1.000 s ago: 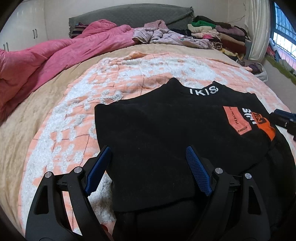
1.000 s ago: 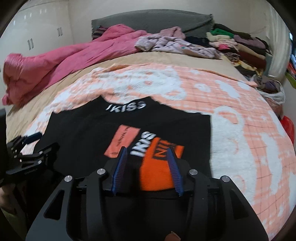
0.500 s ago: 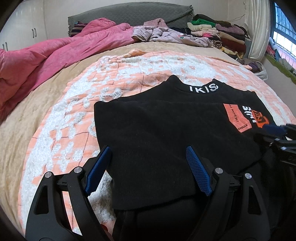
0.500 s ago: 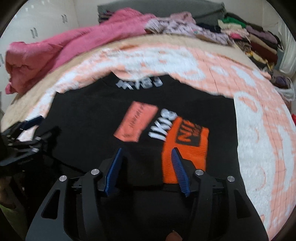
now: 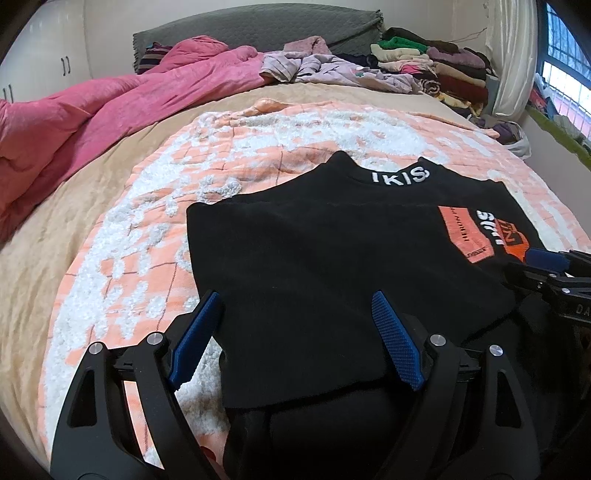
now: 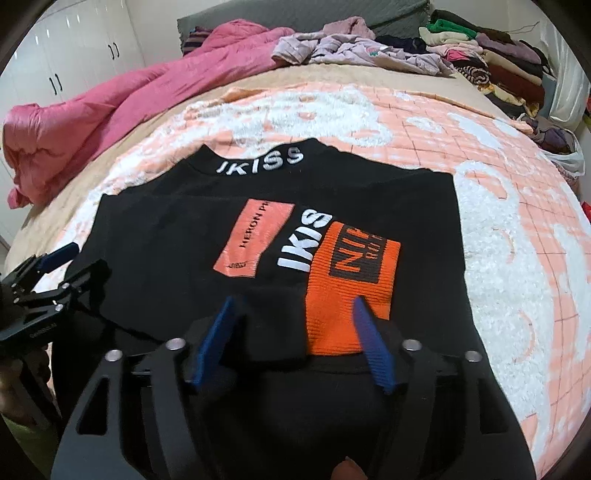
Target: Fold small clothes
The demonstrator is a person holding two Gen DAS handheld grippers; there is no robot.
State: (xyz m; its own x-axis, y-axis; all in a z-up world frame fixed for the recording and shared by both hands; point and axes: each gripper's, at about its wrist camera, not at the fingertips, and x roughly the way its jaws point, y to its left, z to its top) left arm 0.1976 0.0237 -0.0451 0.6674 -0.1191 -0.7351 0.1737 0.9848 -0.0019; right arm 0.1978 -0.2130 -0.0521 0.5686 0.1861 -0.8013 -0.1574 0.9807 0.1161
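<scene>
A black sweater (image 5: 317, 251) with a white "IKISS" collar lies flat on the orange-and-white blanket (image 5: 155, 236). Its sleeve is folded across the chest, so the orange cuff (image 6: 351, 280) rests beside a pink patch (image 6: 255, 236). My right gripper (image 6: 293, 304) hovers over the sweater's near edge. Its jaws are opening, and the cuff's lower end lies loose between them without being pinched. My left gripper (image 5: 295, 302) stands wide open over the sweater's left hem with nothing gripped. Each gripper shows at the edge of the other's view: the right gripper (image 5: 546, 262) and the left gripper (image 6: 55, 266).
A pink duvet (image 5: 92, 110) is heaped along the bed's left side. Crumpled lilac clothes (image 5: 325, 66) lie at the head of the bed by a grey headboard (image 5: 258, 22). Folded clothes (image 5: 436, 62) are stacked at the back right. White wardrobe doors (image 6: 74, 55) stand to the left.
The right gripper's jaws have spread wider around the orange cuff, which now lies flat on the chest. The left gripper has kept still and open.
</scene>
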